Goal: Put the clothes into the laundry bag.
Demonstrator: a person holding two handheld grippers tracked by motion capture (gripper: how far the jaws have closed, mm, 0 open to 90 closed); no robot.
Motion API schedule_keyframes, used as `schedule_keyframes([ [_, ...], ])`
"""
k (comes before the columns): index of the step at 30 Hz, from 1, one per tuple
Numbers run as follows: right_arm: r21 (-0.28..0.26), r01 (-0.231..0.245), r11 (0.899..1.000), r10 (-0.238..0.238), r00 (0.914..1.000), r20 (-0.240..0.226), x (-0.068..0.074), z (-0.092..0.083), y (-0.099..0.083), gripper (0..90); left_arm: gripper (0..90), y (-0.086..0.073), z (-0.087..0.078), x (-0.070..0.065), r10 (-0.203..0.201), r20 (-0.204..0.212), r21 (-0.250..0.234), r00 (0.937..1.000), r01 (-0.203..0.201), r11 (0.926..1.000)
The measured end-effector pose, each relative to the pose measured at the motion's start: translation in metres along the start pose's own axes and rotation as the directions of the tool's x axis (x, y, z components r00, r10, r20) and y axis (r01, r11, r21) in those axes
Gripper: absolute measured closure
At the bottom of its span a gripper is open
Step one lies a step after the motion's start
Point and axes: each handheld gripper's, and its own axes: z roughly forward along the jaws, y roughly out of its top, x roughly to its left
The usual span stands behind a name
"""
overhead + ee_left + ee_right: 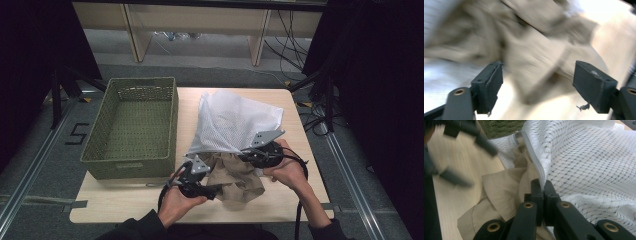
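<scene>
A white mesh bag [235, 122] lies on the wooden table [125, 200], its mouth toward me. A crumpled beige cloth [237, 180] spills out of that mouth onto the table. My right gripper [248, 153] is shut on the bag's zippered rim [537, 167], pinching the hem between its pads [543, 187] and holding it up over the cloth [504, 187]. My left gripper [214, 190] sits at the cloth's left edge. In the blurred left gripper view its jaws [537, 82] stand wide open, with the beige cloth [536, 50] just ahead of them and nothing pressed between the pads.
An empty green woven basket [100, 150] stands on the left half of the table, close beside the bag. Bare table runs along the front edge in front of it. Shelving legs and cables lie on the floor beyond the table.
</scene>
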Motion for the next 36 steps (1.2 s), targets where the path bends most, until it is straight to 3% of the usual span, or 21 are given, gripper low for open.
schedule_keyframes([
  [1, 0.000, 0.004, 1.000, -0.004, 1.0000, 0.001, 0.000, 0.000, 0.000, 90.0, 19.5, -0.002, 0.007, -0.006, -0.020, 0.018, 0.021, 0.9996, 0.019, 0.9996],
  [2, 0.004, 0.000, 1.000, 0.000, 1.0000, 0.001, 0.000, 0.000, 0.000, 90.0, 17.4, -0.003, 0.015, -0.011, -0.012, 0.033, 0.031, 0.9994, 0.011, 0.9995],
  [6, 0.002, -0.001, 1.000, 0.001, 1.0000, -0.003, 0.000, 0.001, 0.000, 90.0, 16.9, 0.002, 0.040, -0.024, 0.107, 0.004, 0.057, 0.9942, -0.107, 0.9926],
  [7, -0.007, -0.006, 1.000, 0.006, 1.0000, 0.003, 0.001, 0.002, -0.001, 90.0, 21.6, 0.005, 0.044, -0.025, 0.147, -0.011, 0.044, 0.9891, -0.146, 0.9883],
  [8, -0.003, -0.003, 1.000, 0.003, 1.0000, 0.004, 0.001, 0.002, -0.001, 90.0, 41.3, 0.008, 0.048, -0.024, 0.177, -0.012, 0.014, 0.9842, -0.176, 0.9842],
  [9, -0.003, 0.004, 1.000, -0.004, 1.0000, 0.006, 0.001, 0.002, -0.001, 90.0, 59.7, 0.013, 0.050, -0.022, 0.200, -0.034, 0.016, 0.9791, -0.200, 0.9797],
  [11, -0.006, 0.007, 1.000, -0.007, 1.0000, 0.000, 0.002, 0.001, -0.002, 90.0, 75.8, 0.025, 0.053, -0.014, 0.168, -0.072, -0.038, 0.9832, -0.171, 0.9846],
  [12, 0.005, -0.003, 1.000, 0.003, 1.0000, -0.003, 0.001, -0.001, -0.001, 90.0, 80.4, 0.031, 0.053, -0.009, 0.133, -0.096, -0.072, 0.9865, -0.140, 0.9876],
  [14, -0.002, 0.006, 1.000, -0.006, 1.0000, -0.005, 0.001, -0.004, -0.001, 90.0, 83.5, 0.045, 0.048, 0.004, 0.102, -0.158, -0.119, 0.9822, -0.121, 0.9855],
  [15, -0.006, 0.004, 1.000, -0.004, 1.0000, -0.003, 0.001, -0.005, -0.001, 90.0, 84.3, 0.051, 0.043, 0.012, 0.117, -0.199, -0.119, 0.9730, -0.142, 0.9827],
  [16, -0.018, -0.005, 1.000, 0.005, 1.0000, 0.005, 0.002, -0.006, -0.002, 90.0, 84.4, 0.056, 0.040, 0.018, 0.106, -0.224, -0.142, 0.9688, -0.140, 0.9799],
  [18, -0.016, -0.005, 1.000, 0.005, 1.0000, 0.002, 0.003, -0.007, -0.002, 90.0, 84.0, 0.060, 0.039, 0.031, 0.056, -0.257, -0.181, 0.9649, -0.105, 0.9778],
  [20, 0.003, -0.006, 1.000, 0.006, 1.0000, -0.006, 0.002, -0.006, -0.003, 90.0, 81.1, 0.054, 0.048, 0.039, 0.035, -0.268, -0.162, 0.9629, -0.080, 0.9836],
  [21, -0.003, 0.003, 1.000, -0.003, 1.0000, -0.009, 0.003, -0.003, -0.004, 90.0, 79.0, 0.050, 0.053, 0.042, 0.048, -0.273, -0.140, 0.9608, -0.089, 0.9861],
  [23, 0.010, 0.005, 1.000, -0.005, 0.9999, -0.010, 0.003, 0.001, -0.006, 90.0, 75.6, 0.041, 0.060, 0.044, 0.028, -0.242, -0.129, 0.9698, -0.061, 0.9898],
  [24, 0.016, 0.000, 1.000, 0.001, 0.9999, -0.013, 0.003, 0.003, -0.008, 90.0, 72.8, 0.038, 0.062, 0.041, -0.008, -0.222, -0.136, 0.9749, -0.022, 0.9904],
  [27, 0.032, -0.012, 0.999, 0.012, 0.9997, -0.020, 0.000, 0.005, -0.010, 90.0, 58.3, 0.032, 0.051, 0.034, 0.007, -0.185, -0.110, 0.9827, -0.028, 0.9936],
  [29, 0.030, -0.018, 0.999, 0.019, 0.9998, -0.012, -0.001, 0.005, -0.011, 90.0, 47.5, 0.029, 0.041, 0.029, -0.033, -0.150, -0.117, 0.9881, 0.015, 0.9930],
  [30, 0.019, -0.023, 1.000, 0.023, 0.9997, -0.011, -0.001, 0.005, -0.012, 90.0, 41.9, 0.027, 0.035, 0.027, -0.031, -0.133, -0.113, 0.9907, 0.016, 0.9934],
  [35, 0.021, -0.036, 0.999, 0.036, 0.9993, -0.013, 0.000, 0.004, -0.010, 90.0, 26.0, 0.014, 0.009, 0.014, -0.062, -0.083, -0.090, 0.9946, 0.055, 0.9944],
  [36, 0.018, -0.026, 0.999, 0.027, 0.9996, -0.011, -0.001, 0.005, -0.010, 90.0, 24.2, 0.011, 0.006, 0.012, -0.049, -0.085, -0.072, 0.9951, 0.043, 0.9964],
])
